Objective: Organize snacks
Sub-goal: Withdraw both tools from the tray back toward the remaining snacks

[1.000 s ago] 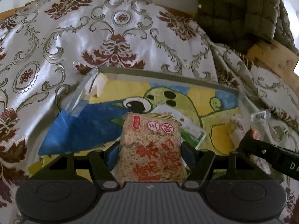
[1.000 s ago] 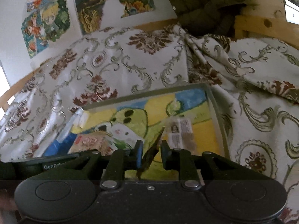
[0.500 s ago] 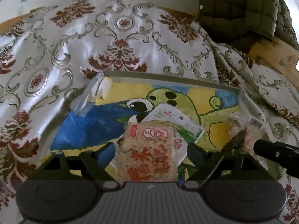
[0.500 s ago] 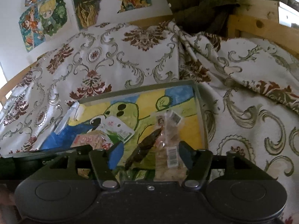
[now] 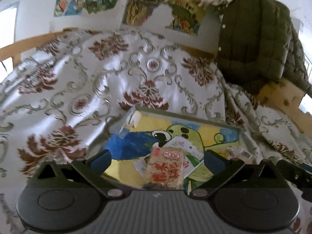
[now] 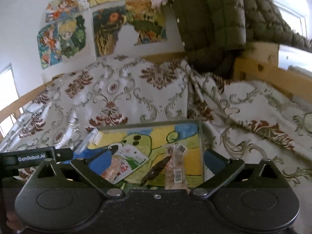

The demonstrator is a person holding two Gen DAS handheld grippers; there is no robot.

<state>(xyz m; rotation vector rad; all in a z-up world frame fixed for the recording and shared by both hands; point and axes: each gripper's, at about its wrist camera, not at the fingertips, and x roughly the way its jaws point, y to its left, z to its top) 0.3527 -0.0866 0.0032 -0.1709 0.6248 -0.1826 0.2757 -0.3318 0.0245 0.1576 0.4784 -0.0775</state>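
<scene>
A shallow tray [image 5: 187, 116] with a green cartoon print lies on the patterned bedspread. In it lie a rice-cracker packet with red writing [image 5: 165, 170] on top of a white and green packet [image 5: 182, 145]. My left gripper [image 5: 157, 159] is open and empty above the rice-cracker packet. In the right wrist view the tray [image 6: 200, 136] also holds a dark brown snack [image 6: 156, 170] and a clear packet with a barcode [image 6: 175, 167]. My right gripper [image 6: 154, 162] is open and empty above them.
The white bedspread with red and silver scrolls [image 5: 97, 89] covers the surface around the tray. An olive quilted jacket [image 5: 253, 44] hangs on a wooden frame [image 6: 263, 68] at the back right. Posters [image 6: 64, 37] are on the wall behind.
Both grippers have opened, let go of their snacks into the tray, and pulled back and tilted upward. The rice-cracker packet and the dark snack now lie in the tray.
</scene>
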